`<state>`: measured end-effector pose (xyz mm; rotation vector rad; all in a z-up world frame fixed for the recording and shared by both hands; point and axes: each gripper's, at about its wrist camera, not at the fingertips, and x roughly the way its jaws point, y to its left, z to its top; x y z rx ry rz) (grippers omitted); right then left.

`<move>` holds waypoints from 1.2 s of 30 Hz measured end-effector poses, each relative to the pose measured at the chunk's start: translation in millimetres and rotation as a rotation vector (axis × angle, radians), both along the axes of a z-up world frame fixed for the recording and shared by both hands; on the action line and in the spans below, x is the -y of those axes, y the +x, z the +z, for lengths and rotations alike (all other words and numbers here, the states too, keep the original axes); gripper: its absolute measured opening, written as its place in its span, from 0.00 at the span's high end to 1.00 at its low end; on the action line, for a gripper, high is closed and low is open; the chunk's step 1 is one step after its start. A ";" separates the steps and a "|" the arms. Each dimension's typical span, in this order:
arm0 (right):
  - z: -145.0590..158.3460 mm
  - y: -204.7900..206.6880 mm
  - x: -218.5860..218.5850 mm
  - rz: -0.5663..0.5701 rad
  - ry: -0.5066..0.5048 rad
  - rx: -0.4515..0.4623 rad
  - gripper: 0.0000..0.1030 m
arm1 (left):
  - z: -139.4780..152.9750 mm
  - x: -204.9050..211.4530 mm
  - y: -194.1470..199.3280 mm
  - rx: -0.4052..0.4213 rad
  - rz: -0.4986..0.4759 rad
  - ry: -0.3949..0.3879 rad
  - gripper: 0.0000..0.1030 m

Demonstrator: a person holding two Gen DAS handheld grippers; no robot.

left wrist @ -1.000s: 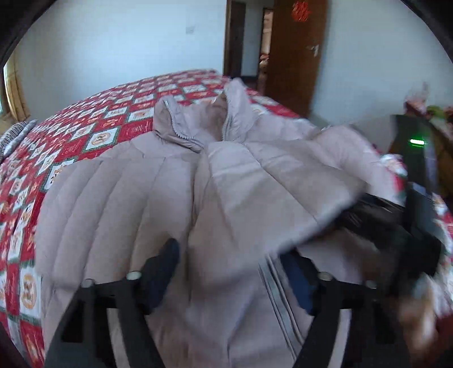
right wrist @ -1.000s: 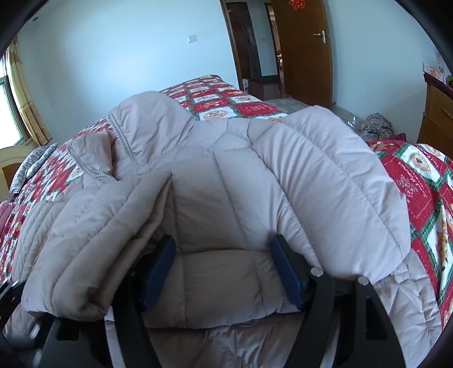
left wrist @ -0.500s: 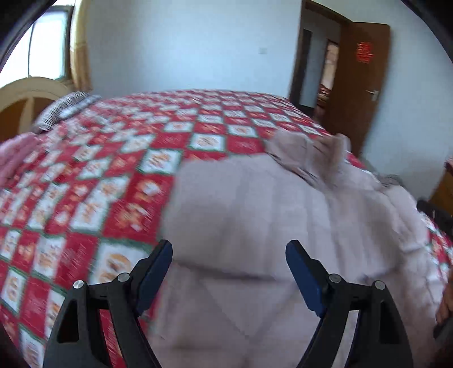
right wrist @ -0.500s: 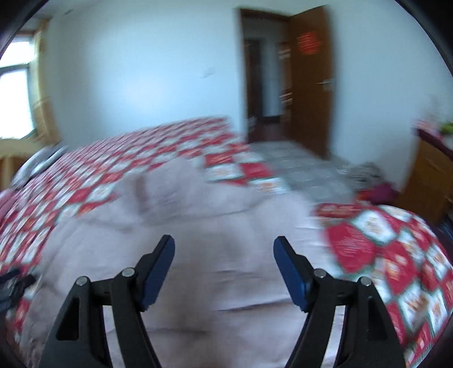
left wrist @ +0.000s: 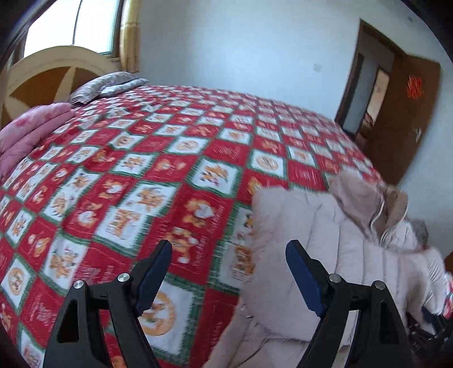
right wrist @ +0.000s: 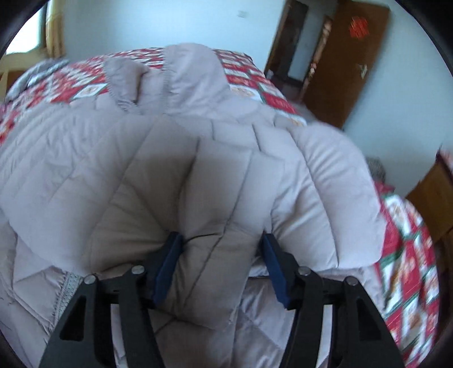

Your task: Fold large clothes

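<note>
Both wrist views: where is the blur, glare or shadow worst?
Left wrist: the red patterned bedspread is smeared by motion and the window is blown out. Right wrist: the puffer jacket is soft, with a dark shadow above the right gripper; the frame edges bend.

The quilted jacket (right wrist: pixel 175 158) was soft, matt, puffy beige cloth with a metal-toothed zip, lying on the printed red patchwork cotton bedspread (left wrist: pixel 147 169), beyond which stood a smooth brown wooden door (left wrist: pixel 402 113).
</note>
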<state>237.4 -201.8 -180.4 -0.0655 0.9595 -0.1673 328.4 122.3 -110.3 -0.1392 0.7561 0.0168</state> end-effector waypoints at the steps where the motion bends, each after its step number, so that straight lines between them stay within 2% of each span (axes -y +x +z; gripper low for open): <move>1: -0.8 0.8 -1.1 -0.004 -0.001 0.002 0.40 | -11.3 13.4 4.7 -0.020 -0.018 0.045 0.20; 3: -2.9 0.5 -3.5 -0.002 -0.013 0.008 0.38 | -46.2 38.9 13.6 -0.083 -0.040 0.155 0.20; 5: -1.8 0.8 -2.2 0.001 -0.008 0.003 0.38 | -73.6 51.9 17.8 -0.129 -0.062 0.208 0.19; 7: 0.9 2.1 1.2 0.004 0.026 -0.013 0.37 | -67.2 53.5 16.9 -0.109 -0.058 0.230 0.19; 9: 5.5 0.9 10.6 0.009 0.071 -0.040 0.37 | -63.2 53.4 17.6 -0.122 -0.092 0.255 0.19; 11: 18.9 3.7 20.9 0.005 0.136 -0.058 0.37 | -54.0 48.4 17.1 -0.125 -0.119 0.237 0.19; 14: 57.2 17.2 34.2 0.009 0.204 0.016 0.37 | -17.8 43.3 21.3 -0.065 -0.173 0.141 0.19; 18: 99.9 73.4 42.3 0.000 0.262 0.073 0.32 | 30.5 70.6 63.2 -0.029 -0.265 0.067 0.19; 21: 113.3 116.6 40.6 -0.011 0.304 0.099 0.29 | 48.9 104.4 106.6 -0.030 -0.345 0.034 0.15; 23: 115.0 153.6 38.6 -0.022 0.359 0.088 0.29 | 50.2 123.2 135.0 -0.049 -0.340 0.050 0.15; 25: 106.4 177.2 34.7 -0.022 0.384 0.042 0.29 | 46.7 137.2 158.5 -0.088 -0.338 0.023 0.15; 28: 88.7 203.4 32.3 -0.046 0.374 -0.025 0.29 | 37.8 156.2 182.6 -0.147 -0.358 -0.021 0.15; 31: 62.6 216.8 36.3 -0.043 0.359 -0.101 0.29 | 27.3 176.6 192.5 -0.162 -0.375 0.012 0.15; 32: 57.2 214.0 40.3 -0.049 0.359 -0.115 0.39 | 22.9 183.5 195.0 -0.170 -0.382 0.032 0.15; 33: 55.1 209.8 44.6 -0.052 0.357 -0.124 0.75 | 18.9 188.4 196.1 -0.175 -0.386 0.045 0.15; 34: 49.0 202.2 51.0 -0.057 0.343 -0.147 0.92 | 14.3 193.3 198.0 -0.183 -0.392 0.057 0.15; 36: 44.3 185.8 66.3 -0.085 0.312 -0.137 0.92 | 7.0 199.8 200.2 -0.194 -0.397 0.063 0.15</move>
